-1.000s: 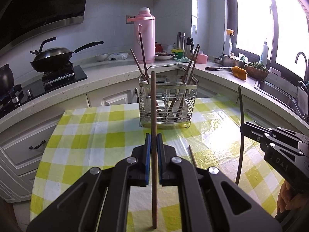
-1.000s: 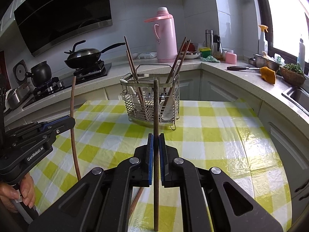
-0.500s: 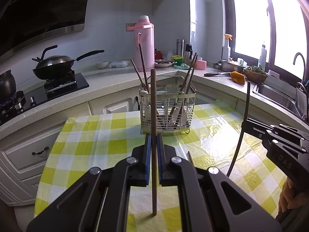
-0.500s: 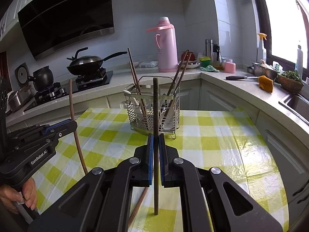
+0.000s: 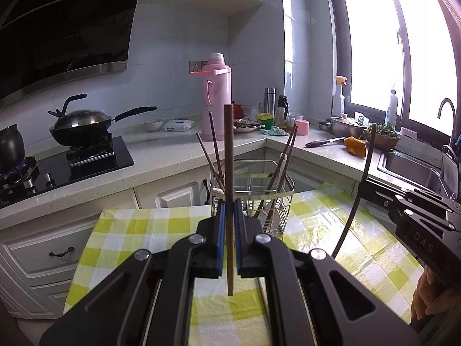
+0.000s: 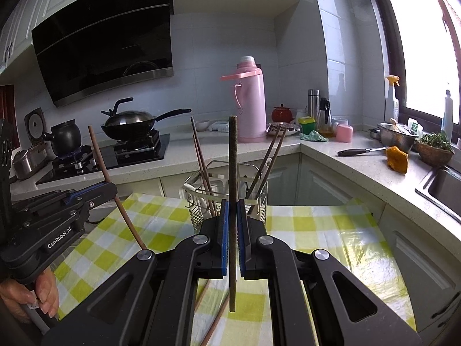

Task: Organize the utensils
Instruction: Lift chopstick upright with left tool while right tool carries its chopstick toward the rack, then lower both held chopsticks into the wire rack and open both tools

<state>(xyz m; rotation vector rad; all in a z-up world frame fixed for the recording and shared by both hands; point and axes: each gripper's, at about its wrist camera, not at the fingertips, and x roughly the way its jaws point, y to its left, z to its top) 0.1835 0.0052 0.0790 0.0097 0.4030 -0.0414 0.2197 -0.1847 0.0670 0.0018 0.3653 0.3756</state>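
Brown wooden chopstick (image 5: pixel 229 196), slim and upright, sits pinched in my left gripper (image 5: pixel 229 240); my right gripper (image 6: pixel 233 242) clamps a darker chopstick (image 6: pixel 232 201). Both hover near the wire utensil basket (image 6: pixel 253 194) on the checked tablecloth (image 6: pixel 317 230).

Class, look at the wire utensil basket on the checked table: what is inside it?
The wire utensil basket holds brown chopsticks leaning left, another pair leaning right, and a white utensil. The right tongs cover its lower middle.
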